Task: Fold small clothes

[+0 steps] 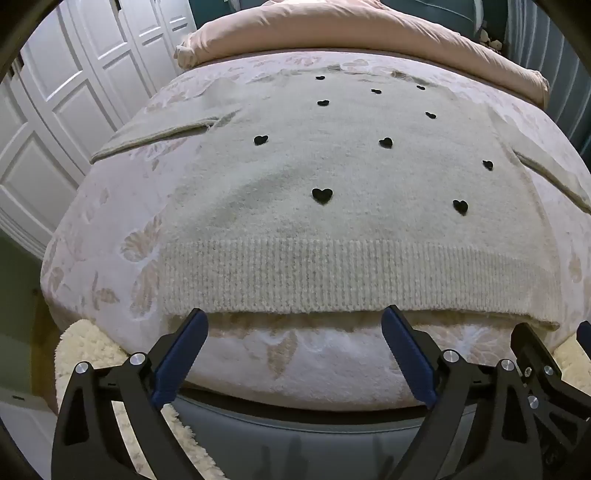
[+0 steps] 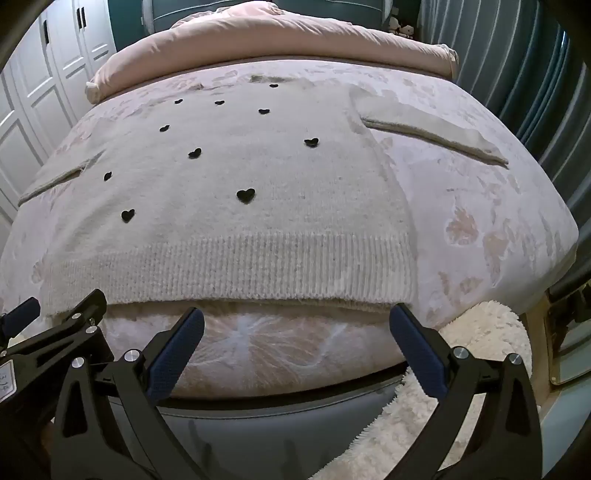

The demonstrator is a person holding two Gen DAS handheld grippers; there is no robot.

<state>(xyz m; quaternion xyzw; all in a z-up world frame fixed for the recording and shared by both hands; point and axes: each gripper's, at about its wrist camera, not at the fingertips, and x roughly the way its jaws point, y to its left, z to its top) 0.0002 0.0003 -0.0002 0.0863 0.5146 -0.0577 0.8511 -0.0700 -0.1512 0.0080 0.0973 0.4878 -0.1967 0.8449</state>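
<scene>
While both the left gripper (image 1: pixel 295 314) and the right gripper (image 2: pixel 297 314) hang spread wide and empty just short of its near ribbed hem, the cream sweater (image 1: pixel 332 177) lying flat on the bed (image 1: pixel 122 221) looks soft, light and floppy, best pinched at the thicker hem corners.

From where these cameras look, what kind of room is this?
Most likely a bedroom. A cream knitted sweater with small black hearts lies spread flat on a bed with a pale floral cover, a pink folded duvet sits at the far end, and white panelled wardrobe doors stand alongside.
</scene>
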